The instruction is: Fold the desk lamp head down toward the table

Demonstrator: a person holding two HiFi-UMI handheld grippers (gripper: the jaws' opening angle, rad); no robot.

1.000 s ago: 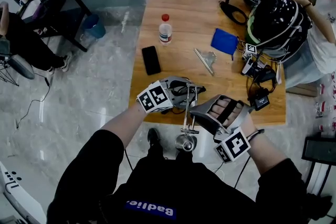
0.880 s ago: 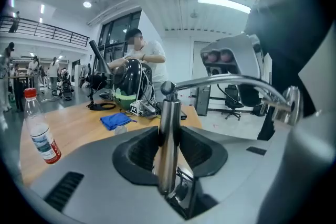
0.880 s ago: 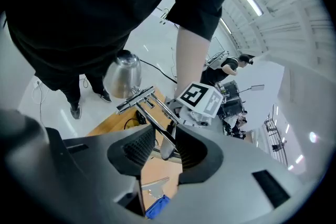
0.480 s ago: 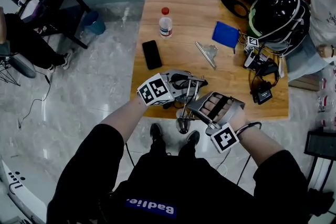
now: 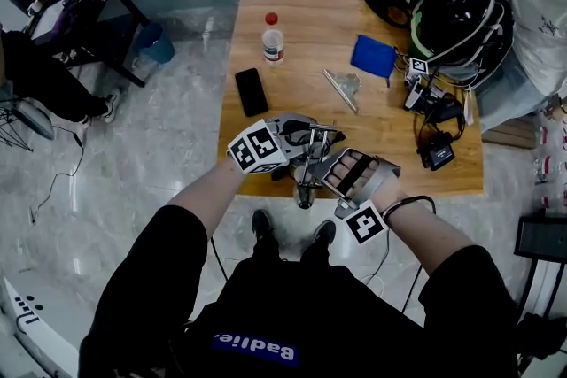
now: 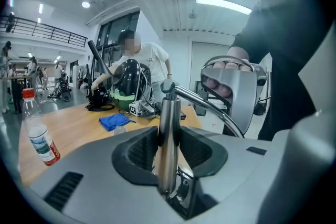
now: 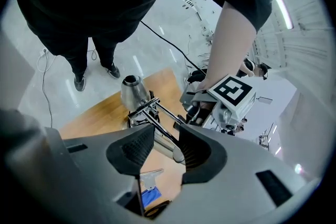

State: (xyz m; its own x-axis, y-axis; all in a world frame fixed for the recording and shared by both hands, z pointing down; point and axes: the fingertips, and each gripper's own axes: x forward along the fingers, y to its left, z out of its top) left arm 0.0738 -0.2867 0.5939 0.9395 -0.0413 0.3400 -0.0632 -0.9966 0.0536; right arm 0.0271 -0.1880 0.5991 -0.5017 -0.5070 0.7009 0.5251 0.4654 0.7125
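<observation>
— lamp (image 5: 305,190) position first: where is it?
— at the near edge of the table (image 5: 310,13), straight in front of the person, with both tools on it.
— what is the left gripper (image 6: 169,152) doing?
— it is clamped on the post (image 6: 169,107). the post stands upright in the left gripper view, and a dark pad lies against it on each side.
— and the right gripper (image 7: 165,136)?
— its jaws have just been opening and now stand apart. the arm (image 7: 169,148) runs between them, nearer one pad than the other, and neither pad presses on it.
— where does the arm go from there?
— in the right gripper view it slopes away from the jaws to a joint, and the head (image 7: 131,91) sits just past that joint.
— how low is the head?
— it is a small metal cone, low by the near edge of the wood. whether it touches the table i cannot tell. from above it shows just beyond that edge, below the two tools.
— how do the tools stand to each other?
— close together. the left one comes in from the left and the right one from the near right, each with its marker cube toward the person.
— anything else on the table?
— a bottle (image 5: 272,40) with a red cap and a phone (image 5: 252,91) on the left half, both well apart from the lamp. a blue cloth (image 5: 373,56) lies further right, and a black helmet (image 5: 456,18) sits at the far right corner among cables. another person (image 5: 532,4) is beside that corner.
</observation>
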